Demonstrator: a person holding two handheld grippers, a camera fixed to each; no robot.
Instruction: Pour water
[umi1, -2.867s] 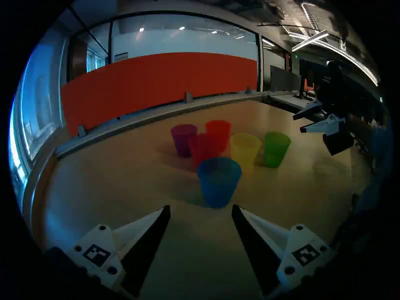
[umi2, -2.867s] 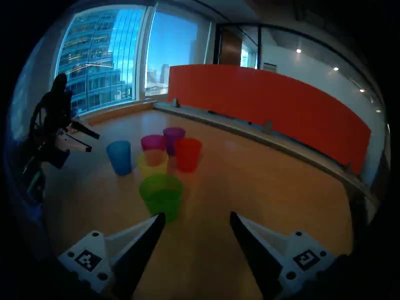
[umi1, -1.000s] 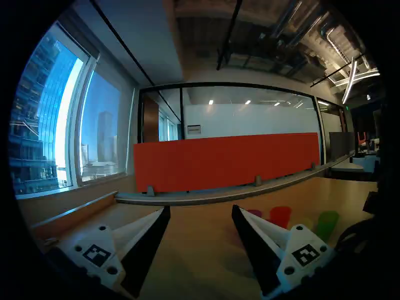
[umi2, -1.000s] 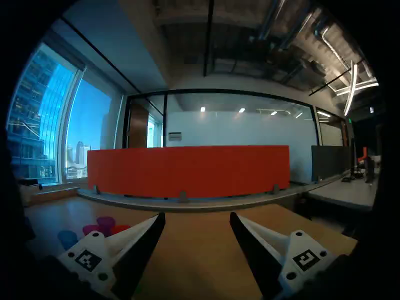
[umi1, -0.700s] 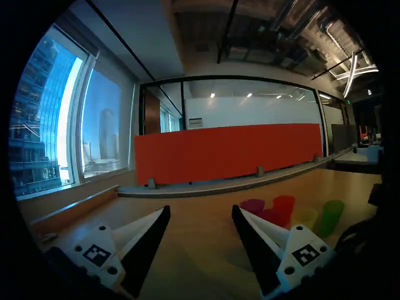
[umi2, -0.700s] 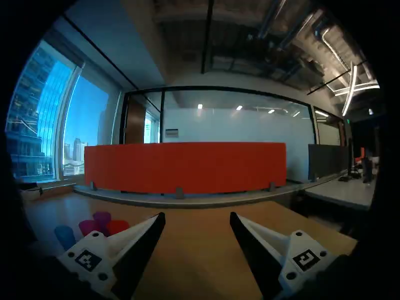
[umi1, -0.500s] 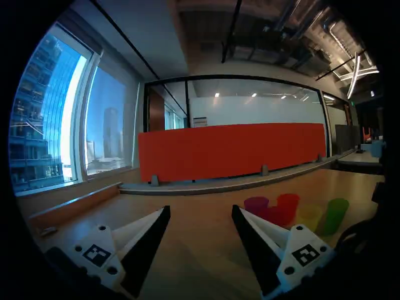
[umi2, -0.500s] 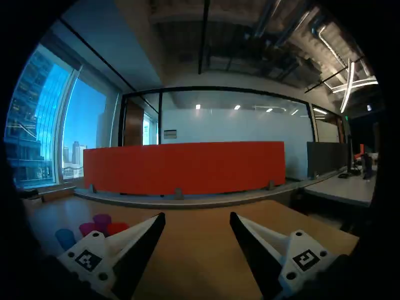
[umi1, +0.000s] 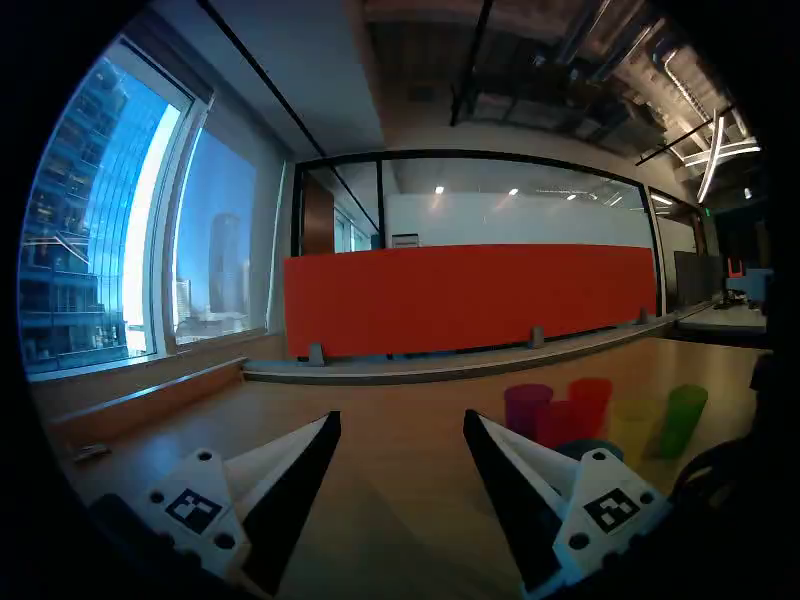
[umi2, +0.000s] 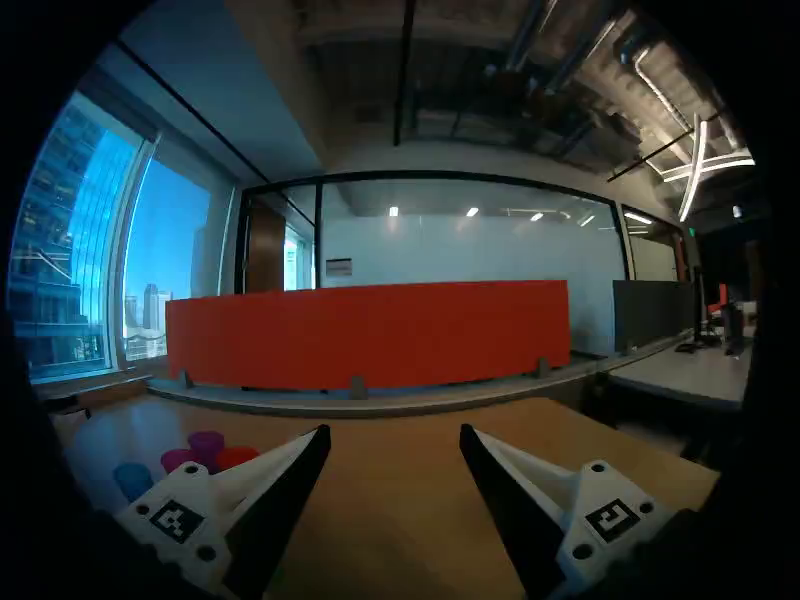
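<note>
**Q:** Left gripper view, nearest first?

**A:** Left gripper (umi1: 400, 415): fingers spread wide, nothing between them. It is held over the wooden table (umi1: 400, 520).

**Q:** Cups?

**A:** There are six at four o'clock, just past the right-hand finger.
- Blue cup (umi1: 590, 449): nearest, only its rim shows behind the finger.
- Magenta cup (umi1: 557, 424), yellow cup (umi1: 634, 430) and green cup (umi1: 684, 418): next in line.
- Purple cup (umi1: 526, 405) and red cup (umi1: 591, 397): behind those.

All stand upright in a tight cluster. Whether they touch cannot be told, nor what is inside them.

**Q:** Beyond them?

**A:** Orange partition (umi1: 470, 298), along the table's far edge from twelve to three o'clock. Windows (umi1: 120, 250) at nine o'clock, and a glass wall (umi1: 520, 215) above the partition.

**Q:** Right gripper view?

**A:** Right gripper (umi2: 393, 430): fingers likewise apart and empty, over the same table. The cups sit at eight o'clock, beside the left-hand finger.
- Blue cup: nearest.
- Magenta cup and purple cup: next.
- Red cup: partly hidden by the finger.

The orange partition spans the middle distance. A second desk (umi2: 680, 375) is at three o'clock.
</note>
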